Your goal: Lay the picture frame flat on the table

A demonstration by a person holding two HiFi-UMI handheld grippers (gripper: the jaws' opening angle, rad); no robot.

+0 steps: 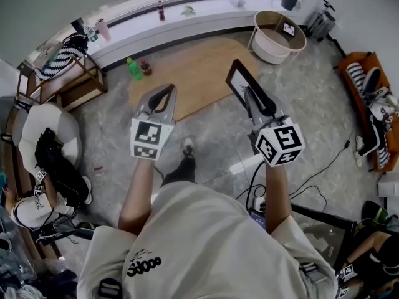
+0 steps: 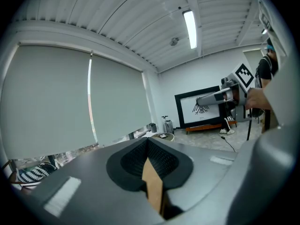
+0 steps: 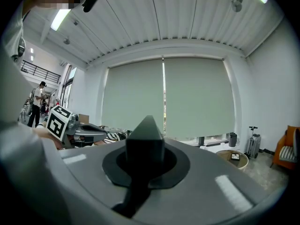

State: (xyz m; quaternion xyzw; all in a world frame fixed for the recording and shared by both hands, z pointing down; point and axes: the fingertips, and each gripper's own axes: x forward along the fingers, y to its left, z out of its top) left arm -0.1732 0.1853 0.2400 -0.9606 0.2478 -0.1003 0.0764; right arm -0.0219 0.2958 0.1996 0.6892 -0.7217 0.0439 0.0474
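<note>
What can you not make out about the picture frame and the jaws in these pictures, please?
- Head view: the picture frame slants steeply; its drawing is unreadable.
- Left gripper view: the drawing is too small, and the right gripper covers part.
- Right gripper view: only the frame's dark edge shows between the jaws.
- Left gripper view: brown sliver between the jaws: held thing or table, unclear.

Beyond the fingers (image 2: pixel 165 161) of the left gripper (image 2: pixel 148 143), the right gripper (image 2: pixel 198 101) holds the picture frame (image 2: pixel 187 114) upright
</note>
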